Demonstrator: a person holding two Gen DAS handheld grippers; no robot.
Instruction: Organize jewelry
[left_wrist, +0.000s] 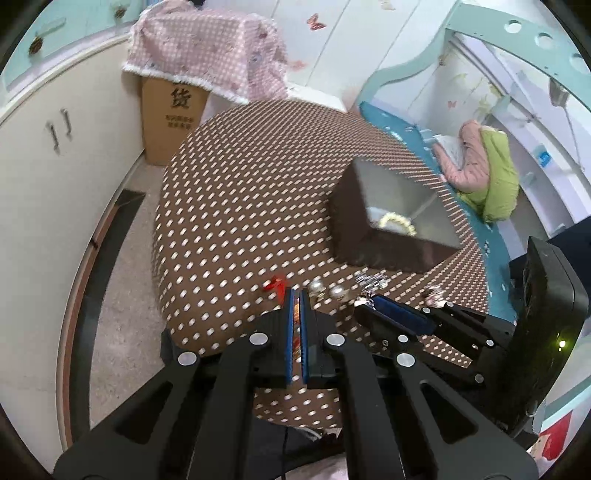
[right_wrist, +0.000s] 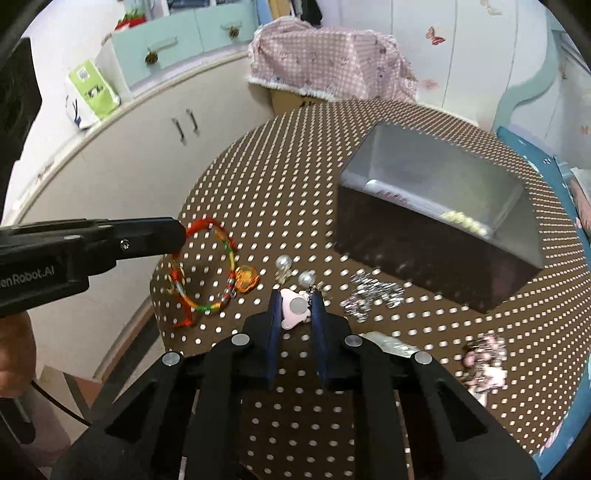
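A dark open box with a pale bead bracelet inside stands on the round brown dotted table. My left gripper is shut on a red and multicoloured cord bracelet, whose red end sticks out past the fingertips. In the right wrist view it enters from the left, holding the bracelet's top. My right gripper is closed on a pink hair clip. Two pearl earrings and a silver chain lie just beyond.
A pink beaded piece lies on the table at the right. A white cabinet curves along the left. A cardboard box under a pink cloth stands behind the table. A teal bed is on the right.
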